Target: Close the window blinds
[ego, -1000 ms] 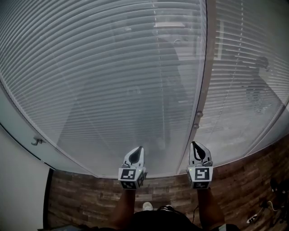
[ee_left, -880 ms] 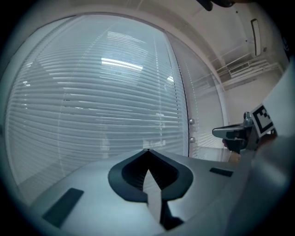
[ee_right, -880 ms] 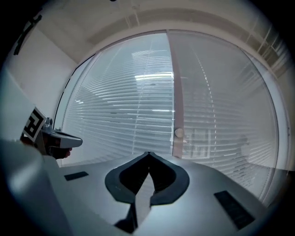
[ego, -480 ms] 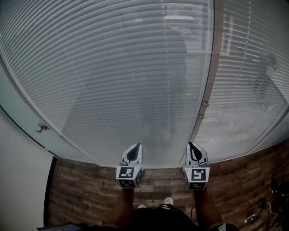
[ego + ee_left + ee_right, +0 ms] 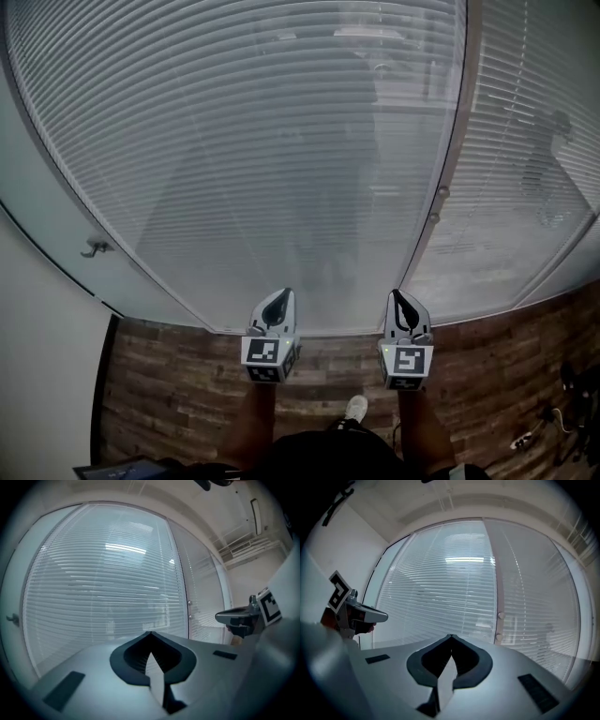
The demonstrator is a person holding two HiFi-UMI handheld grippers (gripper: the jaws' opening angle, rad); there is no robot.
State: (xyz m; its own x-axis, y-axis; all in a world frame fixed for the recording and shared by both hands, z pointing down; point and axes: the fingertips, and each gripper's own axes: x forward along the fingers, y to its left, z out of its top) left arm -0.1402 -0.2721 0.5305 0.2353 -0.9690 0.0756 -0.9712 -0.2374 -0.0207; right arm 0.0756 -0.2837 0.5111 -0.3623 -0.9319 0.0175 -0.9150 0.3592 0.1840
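Your left tongs (image 5: pixel 280 294) are pressed fully together with nothing between the tips, and your right tongs (image 5: pixel 398 294) are shut the same way and equally empty. You hold both out level in front of you, side by side and well apart. Each points at the bottom edge of the window, close to the glass without touching it. The window blinds (image 5: pixel 262 141) are lowered across the whole broad pane ahead of you, down to the sill line just above the floor. Their white slats run horizontally in tight rows, with thin dark lines between them. A pale upright frame post (image 5: pixel 457 131) stands just right of your right tongs and divides this pane from a narrower one. A second blind (image 5: pixel 530 178) hangs over that narrower pane, and its slats show wider gaps with darker shapes behind them. Two small round knobs (image 5: pixel 442 192) sit one above the other on the post. A small metal hook (image 5: pixel 94 248) sticks out from the pale frame at the far left of the big pane. Ceiling lights and a faint dark figure are reflected in the glass. Below the window the wooden floor (image 5: pixel 169 384) runs in brown planks. One of your shoes (image 5: pixel 355 407) shows between your forearms, and some cables (image 5: pixel 553 422) lie at the far right.
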